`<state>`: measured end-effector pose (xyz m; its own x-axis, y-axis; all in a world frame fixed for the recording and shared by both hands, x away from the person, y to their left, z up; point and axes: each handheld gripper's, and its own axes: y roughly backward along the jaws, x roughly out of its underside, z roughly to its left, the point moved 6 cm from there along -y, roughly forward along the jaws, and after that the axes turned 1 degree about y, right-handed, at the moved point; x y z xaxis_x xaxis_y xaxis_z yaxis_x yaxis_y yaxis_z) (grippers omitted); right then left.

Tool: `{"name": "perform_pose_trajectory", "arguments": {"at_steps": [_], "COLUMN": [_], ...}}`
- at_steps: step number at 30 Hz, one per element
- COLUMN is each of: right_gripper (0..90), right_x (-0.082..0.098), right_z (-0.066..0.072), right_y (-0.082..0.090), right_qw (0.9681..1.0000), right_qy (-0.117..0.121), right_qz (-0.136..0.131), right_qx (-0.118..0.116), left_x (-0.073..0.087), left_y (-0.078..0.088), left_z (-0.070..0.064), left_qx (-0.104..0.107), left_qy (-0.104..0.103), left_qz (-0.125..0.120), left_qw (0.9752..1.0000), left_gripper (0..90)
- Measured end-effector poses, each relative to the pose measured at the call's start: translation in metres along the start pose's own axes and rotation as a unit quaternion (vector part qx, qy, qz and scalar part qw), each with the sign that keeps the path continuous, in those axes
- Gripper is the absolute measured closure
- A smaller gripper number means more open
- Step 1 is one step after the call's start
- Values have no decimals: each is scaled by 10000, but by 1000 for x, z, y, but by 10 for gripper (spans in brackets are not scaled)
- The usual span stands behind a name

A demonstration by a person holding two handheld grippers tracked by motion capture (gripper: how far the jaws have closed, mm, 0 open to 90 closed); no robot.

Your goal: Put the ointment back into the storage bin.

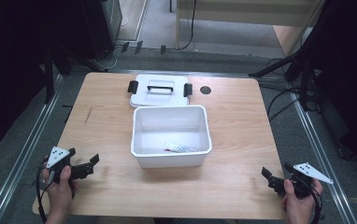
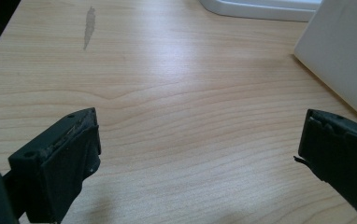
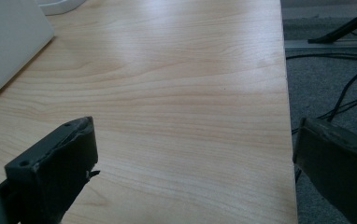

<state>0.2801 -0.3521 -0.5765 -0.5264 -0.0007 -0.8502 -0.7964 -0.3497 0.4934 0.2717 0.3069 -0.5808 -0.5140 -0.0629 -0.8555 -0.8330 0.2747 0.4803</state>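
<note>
Tabletop [image 1: 242,121]: lying bare at its edges. White bin [image 1: 171,158]: sitting at centre, lid [image 1: 160,91] lying flat at its 12 o'clock, touching. Left hand-held gripper [image 1: 94,164]: resting at 8 o'clock, jaws gaping wide, holding nothing. Right hand-held gripper [image 1: 266,178]: resting at 4 o'clock, likewise wide. Small packet [image 1: 180,148]: lying inside the bin.

A light wooden worktop [image 1: 232,121] with rounded corners stands on grey carpet [image 1: 223,35]. A small dark round hole [image 1: 205,90] sits near its far edge. A thin grey scuff mark [image 1: 88,115] streaks the wood on the left side. Black tripod legs [image 1: 279,63] reach towards the far right corner, and black cables [image 1: 284,100] trail over the floor just beside the right edge. Metal rails [image 1: 24,154] run along the floor on both sides. A pale wooden cabinet [image 1: 246,18] stands well beyond the worktop.
</note>
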Motion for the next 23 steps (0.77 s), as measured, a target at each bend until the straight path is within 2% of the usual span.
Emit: {"name": "perform_pose_trajectory", "arguments": {"at_steps": [12,23], "right_gripper": [0,0], "right_x": [0,0], "right_z": [0,-1], "right_y": [-1,-2], "right_qw": [10000,10000], "right_qy": [-8,-10], "right_qz": [62,79], "right_qx": [32,23], "left_x": [0,1], "left_y": [-1,-2], "left_z": [1,0], "left_qx": [56,41], "left_qy": [105,80], "left_qz": [51,114], "left_qw": [9999,9999], "left_gripper": [0,0]}}
